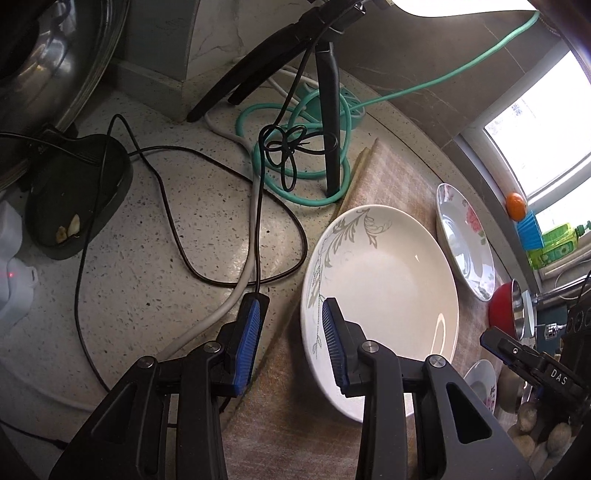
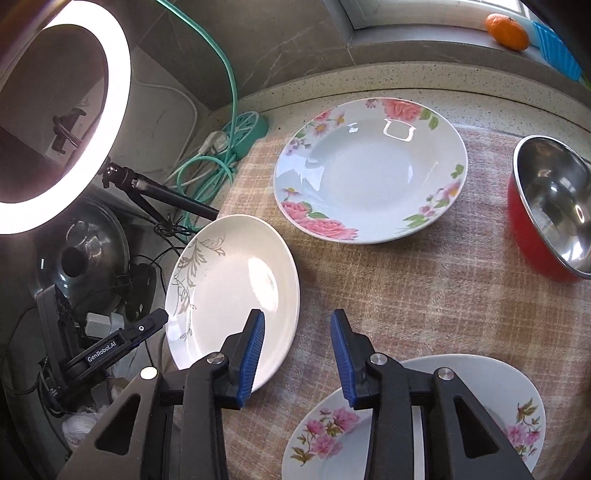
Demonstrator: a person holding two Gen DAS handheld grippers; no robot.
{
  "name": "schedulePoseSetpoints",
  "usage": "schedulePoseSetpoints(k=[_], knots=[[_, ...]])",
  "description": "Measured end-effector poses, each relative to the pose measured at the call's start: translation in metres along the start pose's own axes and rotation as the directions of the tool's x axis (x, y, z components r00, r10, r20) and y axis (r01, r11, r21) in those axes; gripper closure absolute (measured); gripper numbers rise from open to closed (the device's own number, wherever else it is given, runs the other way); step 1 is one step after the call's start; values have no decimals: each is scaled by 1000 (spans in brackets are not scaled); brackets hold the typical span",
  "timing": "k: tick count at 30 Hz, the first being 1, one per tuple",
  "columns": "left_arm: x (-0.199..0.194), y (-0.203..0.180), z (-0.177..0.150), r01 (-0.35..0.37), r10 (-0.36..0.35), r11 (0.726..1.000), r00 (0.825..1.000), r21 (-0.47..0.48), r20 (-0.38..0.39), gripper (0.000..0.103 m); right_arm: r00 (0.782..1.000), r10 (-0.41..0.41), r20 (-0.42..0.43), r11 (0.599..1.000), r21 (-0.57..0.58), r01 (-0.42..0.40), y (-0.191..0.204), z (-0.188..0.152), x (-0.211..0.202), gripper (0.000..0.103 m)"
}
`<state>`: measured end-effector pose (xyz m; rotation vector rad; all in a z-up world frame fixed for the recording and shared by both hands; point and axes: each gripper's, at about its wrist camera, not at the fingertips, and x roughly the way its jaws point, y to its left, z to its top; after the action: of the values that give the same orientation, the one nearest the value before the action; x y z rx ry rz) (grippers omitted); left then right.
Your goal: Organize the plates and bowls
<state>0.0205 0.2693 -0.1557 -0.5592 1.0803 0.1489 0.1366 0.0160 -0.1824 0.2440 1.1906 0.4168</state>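
Note:
A white plate with a grey vine pattern [image 1: 388, 295] [image 2: 236, 291] lies on the checked mat at its left edge. My left gripper [image 1: 291, 343] is open, its jaws straddling that plate's left rim; it also shows in the right wrist view [image 2: 147, 326]. A plate with pink roses [image 2: 369, 170] [image 1: 465, 240] lies further back. Another flowered plate [image 2: 417, 424] lies under my right gripper [image 2: 297, 354], which is open and empty above the mat. A red bowl with steel inside [image 2: 554, 210] [image 1: 506, 310] stands at the right.
Black, white and teal cables [image 1: 258, 192] and a tripod [image 1: 328, 110] crowd the speckled counter left of the mat [image 2: 424, 295]. A ring light [image 2: 62, 110], a teal power strip [image 2: 240, 136], a steel pot lid [image 2: 81, 254] and an orange [image 2: 506, 31] on the sill are around.

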Motion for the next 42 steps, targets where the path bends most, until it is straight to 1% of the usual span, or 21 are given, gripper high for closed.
schedulePoseSetpoints(k=[4, 8, 9, 11, 14, 16, 18, 25, 31, 34, 42], knots=[[7, -1, 6, -15, 15, 999, 1000, 30, -11, 70, 999, -45, -13, 999, -20, 45, 8, 6, 14, 77], [13, 1, 9, -7, 8, 1000, 1000, 31, -24, 70, 997, -70, -18, 997, -39, 70, 12, 11, 24, 80], [15, 1, 10, -9, 10, 999, 1000, 35, -28, 71, 997, -73, -20, 997, -42, 72, 13, 13, 26, 81], [18, -1, 11, -9, 11, 999, 999, 45, -36, 76, 996, -82, -26, 996, -50, 80, 14, 15, 31, 82], [22, -2, 12, -1, 4, 999, 999, 52, -46, 78, 997, -72, -39, 997, -39, 71, 13, 18, 36, 85], [24, -4, 13, 8, -5, 998, 999, 55, -50, 81, 996, -78, -45, 996, -36, 76, 13, 20, 40, 86], [24, -4, 14, 12, -9, 998, 999, 58, -52, 83, 996, -77, -51, 997, -32, 75, 13, 20, 42, 86], [29, -12, 14, 25, -21, 997, 998, 73, -64, 91, 996, -50, -79, 999, -18, 49, 12, 21, 49, 92], [32, -14, 13, 36, -29, 996, 997, 80, -77, 93, 995, -49, -88, 999, -18, 47, 14, 20, 52, 93], [31, -15, 13, 29, -23, 996, 997, 89, -72, 93, 994, -53, -90, 998, -21, 52, 14, 20, 53, 94], [30, -17, 12, 22, -16, 994, 998, 104, -65, 93, 993, -90, -82, 995, -50, 86, 19, 19, 53, 95]])
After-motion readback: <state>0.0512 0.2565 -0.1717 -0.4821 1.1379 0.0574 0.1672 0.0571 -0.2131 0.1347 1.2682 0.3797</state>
